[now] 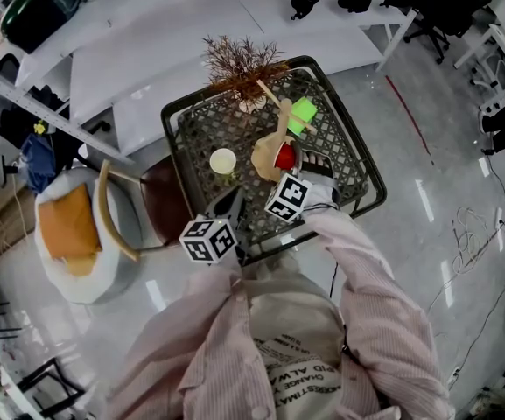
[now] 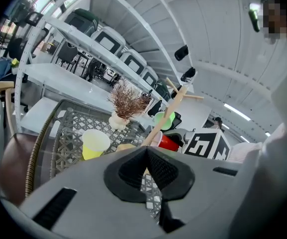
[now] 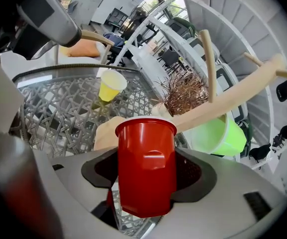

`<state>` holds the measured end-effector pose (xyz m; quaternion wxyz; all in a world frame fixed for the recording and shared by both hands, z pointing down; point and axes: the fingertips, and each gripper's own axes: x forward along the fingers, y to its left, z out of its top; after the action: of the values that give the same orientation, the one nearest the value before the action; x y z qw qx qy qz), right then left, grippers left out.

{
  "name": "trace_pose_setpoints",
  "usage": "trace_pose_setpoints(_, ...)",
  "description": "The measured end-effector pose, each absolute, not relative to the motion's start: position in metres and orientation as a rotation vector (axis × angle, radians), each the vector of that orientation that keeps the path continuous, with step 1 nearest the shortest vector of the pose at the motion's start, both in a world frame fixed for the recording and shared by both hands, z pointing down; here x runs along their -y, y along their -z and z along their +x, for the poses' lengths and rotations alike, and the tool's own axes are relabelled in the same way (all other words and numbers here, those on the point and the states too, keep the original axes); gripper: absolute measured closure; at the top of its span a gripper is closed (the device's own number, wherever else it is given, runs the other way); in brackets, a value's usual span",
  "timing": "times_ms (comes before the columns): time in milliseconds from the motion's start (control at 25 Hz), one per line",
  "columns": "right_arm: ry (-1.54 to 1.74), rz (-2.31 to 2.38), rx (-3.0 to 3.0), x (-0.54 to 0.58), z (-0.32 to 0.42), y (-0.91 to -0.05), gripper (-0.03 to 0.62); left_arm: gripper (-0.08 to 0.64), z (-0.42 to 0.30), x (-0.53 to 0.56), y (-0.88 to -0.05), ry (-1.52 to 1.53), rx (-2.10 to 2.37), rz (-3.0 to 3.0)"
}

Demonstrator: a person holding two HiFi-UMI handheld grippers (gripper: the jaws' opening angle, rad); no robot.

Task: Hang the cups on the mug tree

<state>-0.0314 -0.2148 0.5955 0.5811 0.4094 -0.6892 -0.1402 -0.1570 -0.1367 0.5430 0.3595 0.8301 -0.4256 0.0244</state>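
Observation:
The wooden mug tree [image 1: 274, 134] stands on the lattice table [image 1: 171, 138]; a green cup [image 1: 303, 115] hangs on one of its pegs. My right gripper [image 1: 285, 171] is shut on a red cup [image 1: 285, 157] beside the tree's base. In the right gripper view the red cup [image 3: 145, 163] stands upright between the jaws of the right gripper [image 3: 145, 180], below the leaning trunk [image 3: 223, 108] and green cup [image 3: 218, 133]. A yellow cup [image 1: 223, 161] stands on the table to the left. My left gripper [image 1: 232, 203] hovers at the near edge, shut and holding nothing [image 2: 147, 156].
A dried plant in a pale vase [image 1: 243, 64] stands at the table's far side. A brown chair seat [image 1: 160, 199] and a white chair with an orange cushion [image 1: 70, 226] stand to the left. White desks [image 1: 147, 51] lie beyond the table.

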Motion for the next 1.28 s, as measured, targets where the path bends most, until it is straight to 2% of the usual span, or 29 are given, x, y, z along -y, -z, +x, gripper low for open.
trace_pose_setpoints(1280,0.347,0.921,1.811,0.182,-0.055,-0.58,0.288,0.561,-0.162,0.102,-0.532,0.005,1.263,2.081)
